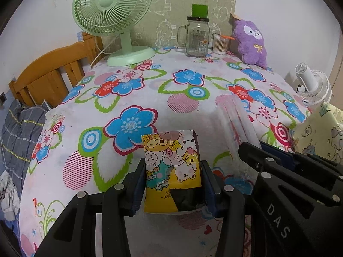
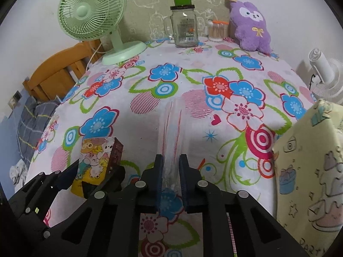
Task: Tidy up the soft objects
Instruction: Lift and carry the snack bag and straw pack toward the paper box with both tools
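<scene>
Nearest to you, your left tool [image 1: 173, 184] is partly closed around the yellow cartoon-printed soft packet [image 1: 171, 169], its two pads pressing the packet's side edges low down while the top half stands free above the flower-patterned cloth of the desk [image 1: 182, 98]. That packet looks light and squashy, probably a pack of tissues in thin film, so it should give under pressure and could bow or slide if you squeeze harder. Holding it across the narrow width, as you have it, seems the sound place; a grip nearer its middle would likely steady it more.

Just to the right, your right tool [image 2: 171, 171] is nearly shut on the clear, crinkly plastic wrapper [image 2: 169, 128], a long, thin, see-through thing with faint red stripes that runs away from the pads along the cloth. It looks almost weightless and slippery, and will likely flop or slip, so keep the pinch well in from its near end.

At the right edge stands a pale yellow cushion printed with cake drawings [image 2: 310, 171], soft and bulky; you would probably need to gather a corner or the edge.

Far back, against the wall, a purple plush animal [image 1: 250, 42] sits beside a glass mug-jar [image 1: 196, 37], a tub of cotton swabs [image 1: 220, 44], and a pale green desk fan [image 1: 113, 15].
</scene>
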